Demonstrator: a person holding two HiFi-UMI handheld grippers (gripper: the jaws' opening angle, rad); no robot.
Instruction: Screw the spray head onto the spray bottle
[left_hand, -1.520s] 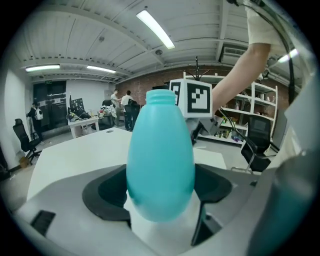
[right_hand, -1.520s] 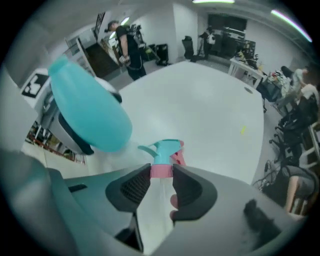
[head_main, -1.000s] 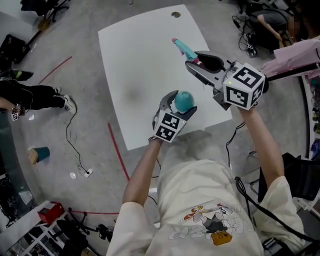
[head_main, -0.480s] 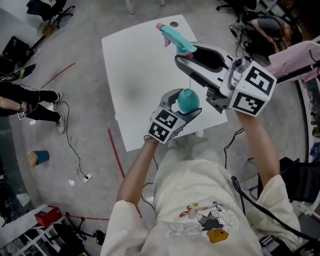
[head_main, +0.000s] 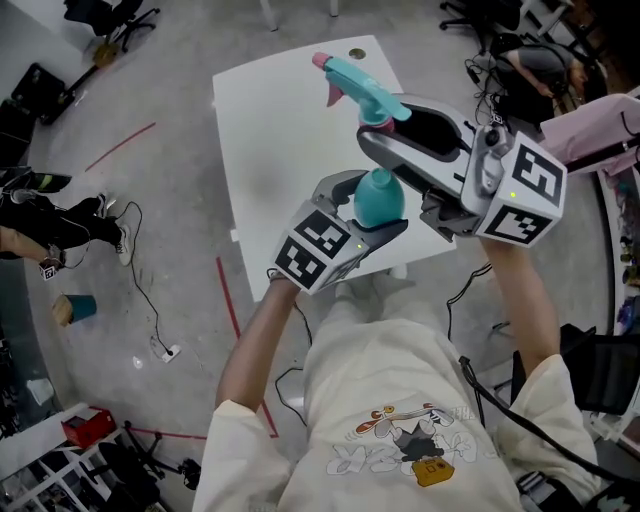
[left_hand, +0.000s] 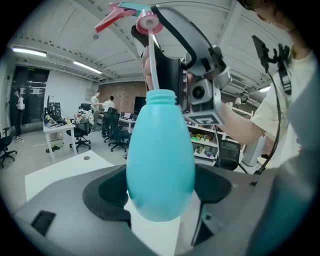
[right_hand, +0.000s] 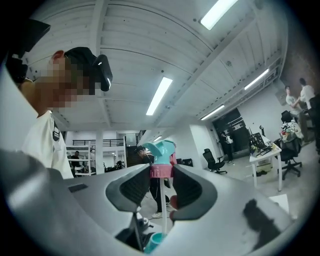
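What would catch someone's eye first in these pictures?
The teal bottle stands out, clamped upright in the left gripper over the white table. Right above it, the right gripper holds the spray head by its pink collar, with the tube reaching down to the bottle's open neck. The head is not yet screwed on.

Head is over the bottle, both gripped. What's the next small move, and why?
Probably lower the right gripper straight down. The spray head has its pink collar well above the bottle and its open neck, and only the dip tube reaches the mouth. The left gripper holds the bottle neck-up, so seat the collar before twisting.
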